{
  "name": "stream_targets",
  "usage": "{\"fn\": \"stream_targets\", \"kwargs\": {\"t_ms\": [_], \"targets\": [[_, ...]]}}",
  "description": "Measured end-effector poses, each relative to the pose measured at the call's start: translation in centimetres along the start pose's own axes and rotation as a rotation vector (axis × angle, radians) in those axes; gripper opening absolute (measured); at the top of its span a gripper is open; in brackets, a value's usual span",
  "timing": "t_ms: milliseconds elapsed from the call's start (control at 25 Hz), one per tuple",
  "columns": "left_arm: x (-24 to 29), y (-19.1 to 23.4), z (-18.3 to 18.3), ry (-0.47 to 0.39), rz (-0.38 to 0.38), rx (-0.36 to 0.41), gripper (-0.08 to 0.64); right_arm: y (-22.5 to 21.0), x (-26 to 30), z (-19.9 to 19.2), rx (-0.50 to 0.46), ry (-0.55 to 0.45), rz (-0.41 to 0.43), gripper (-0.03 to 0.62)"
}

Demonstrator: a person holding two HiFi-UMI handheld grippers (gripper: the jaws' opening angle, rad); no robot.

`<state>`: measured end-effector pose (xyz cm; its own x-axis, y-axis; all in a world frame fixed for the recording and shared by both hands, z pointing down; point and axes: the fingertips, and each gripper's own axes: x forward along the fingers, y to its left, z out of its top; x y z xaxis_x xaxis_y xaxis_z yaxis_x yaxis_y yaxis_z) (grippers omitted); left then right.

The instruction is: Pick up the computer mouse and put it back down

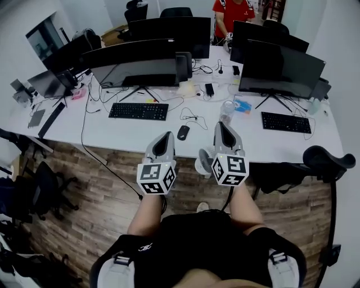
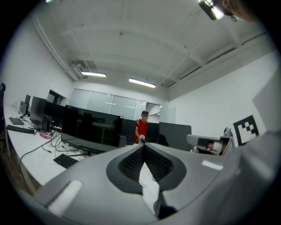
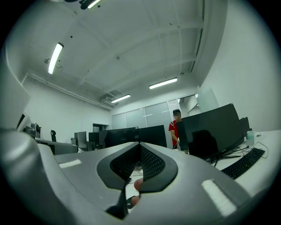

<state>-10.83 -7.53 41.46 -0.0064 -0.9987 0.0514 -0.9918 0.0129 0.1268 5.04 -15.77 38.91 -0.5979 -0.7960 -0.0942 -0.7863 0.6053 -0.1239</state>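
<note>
So, nearest the camera both grippers hang over the wood floor (image 1: 84,191), just short of the table (image 1: 112,138) edge, and neither one has anything in it. The left gripper (image 1: 166,136) has its jaws pressed together at the tips, and the right gripper (image 1: 221,126) looks the same in its own view, tips meeting with nothing between them. The mouse (image 1: 183,132) sits on the table between the two and a bit further in, untouched, so I'd say the pick hasn't started. Just past it there's a loose cable (image 1: 194,118), with the keyboard (image 1: 138,111) off to the left and a clear bottle (image 1: 226,112) right ahead of the right gripper. Behind all that is a row of monitors (image 1: 138,59), and a person in red (image 1: 232,14) stands at the far end. What could go wrong: if either gripper drops onto the mouse with its jaws closed like this, it'll just shove it along the table instead of grabbing it. The mouse is rounded and smooth-looking, so an off-centre pinch could squirt it out. I can't tell whether that cable belongs to the mouse; if it does, it might drag on the lift. A wide swing from the right could also tip the bottle.
</note>
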Motion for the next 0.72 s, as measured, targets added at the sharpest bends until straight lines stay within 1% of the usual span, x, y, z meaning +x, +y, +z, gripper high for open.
{"fn": "stream_targets", "kwargs": {"t_ms": [160, 320, 520, 720], "targets": [[2.7, 0.8, -0.5, 0.011, 0.026, 0.005, 0.054, -1.3, 2.7, -0.5, 0.005, 0.008, 0.009, 0.0], [4.7, 2.3, -1.7, 0.039, 0.044, 0.003, 0.054, -1.6, 4.8, -1.5, 0.007, 0.027, 0.015, 0.0], [7.5, 4.3, -2.4, 0.072, 0.028, 0.008, 0.054, -2.1, 7.1, -2.3, 0.009, 0.042, -0.017, 0.0], [10.3, 6.4, -2.7, 0.094, 0.003, 0.029, 0.054, -2.3, 9.0, -2.8, 0.01, 0.046, -0.068, 0.0]]}}
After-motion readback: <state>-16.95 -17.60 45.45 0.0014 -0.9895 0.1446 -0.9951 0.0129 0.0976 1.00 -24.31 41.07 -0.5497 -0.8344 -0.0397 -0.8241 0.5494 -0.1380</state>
